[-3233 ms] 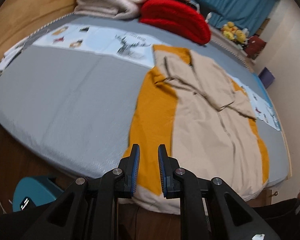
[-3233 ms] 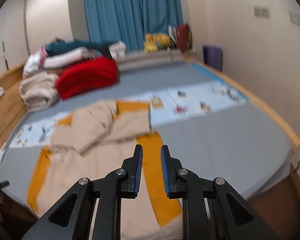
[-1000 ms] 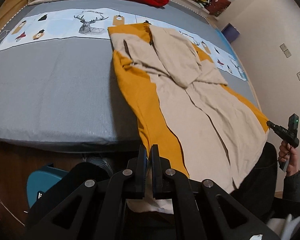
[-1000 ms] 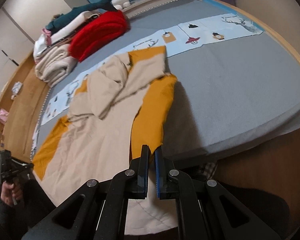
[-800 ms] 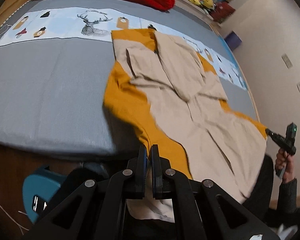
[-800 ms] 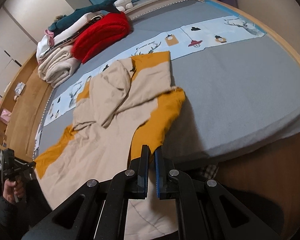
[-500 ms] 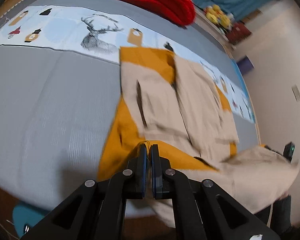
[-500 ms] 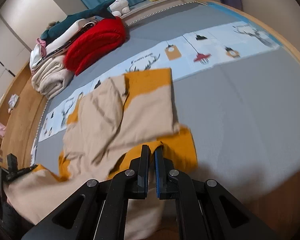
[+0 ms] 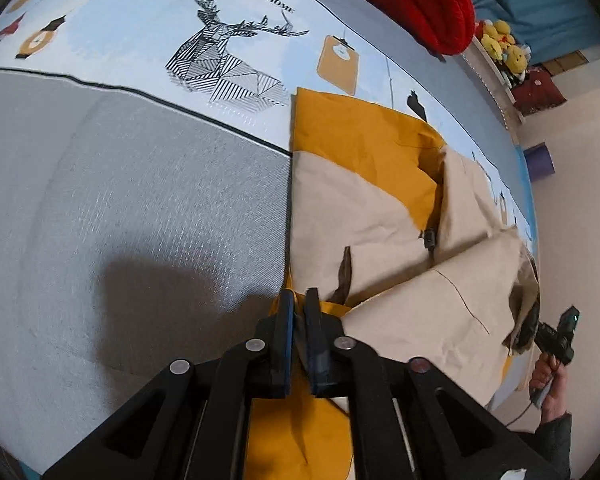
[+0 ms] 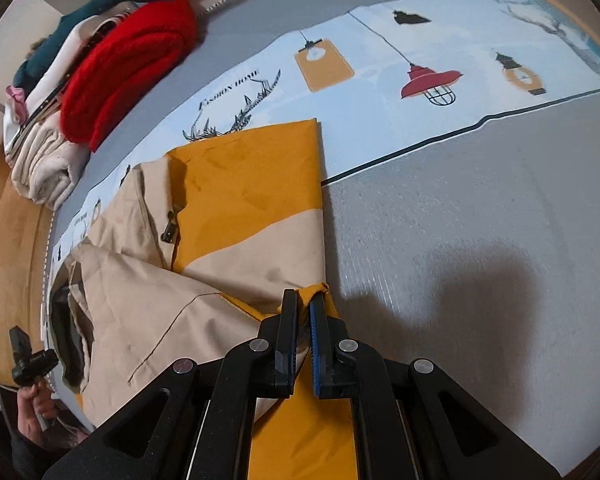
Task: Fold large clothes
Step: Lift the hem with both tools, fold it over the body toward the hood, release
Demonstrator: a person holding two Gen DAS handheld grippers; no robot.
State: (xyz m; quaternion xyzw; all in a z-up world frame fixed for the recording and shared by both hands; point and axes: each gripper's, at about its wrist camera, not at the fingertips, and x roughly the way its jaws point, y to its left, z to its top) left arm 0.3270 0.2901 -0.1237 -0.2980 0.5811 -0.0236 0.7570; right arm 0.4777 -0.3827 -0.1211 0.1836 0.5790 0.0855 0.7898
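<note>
A large beige and mustard-yellow coat (image 9: pixel 360 216) lies on the grey bed, also in the right wrist view (image 10: pixel 244 216). Its lower half is lifted and folded up over the upper half. My left gripper (image 9: pixel 299 300) is shut on the coat's left hem corner, just above the coat's left edge. My right gripper (image 10: pixel 303 300) is shut on the right hem corner, above the coat's right edge. The folded beige layer (image 9: pixel 440 320) sags between the two grippers. The other gripper shows in each view, far off at the side (image 9: pixel 556 336) (image 10: pixel 28 356).
The grey bed (image 9: pixel 120 220) has a pale blue printed strip (image 9: pixel 180 28) with a deer. A red blanket (image 10: pixel 128 60) and folded beige blankets (image 10: pixel 40 160) lie at the head end. Yellow plush toys (image 9: pixel 504 48) sit by a blue curtain. A wooden ledge (image 10: pixel 8 272) runs alongside.
Both grippers closed on the hem at the foot of the bed, then lifted it and carried it forward over the coat toward the collar, folding the coat in half.
</note>
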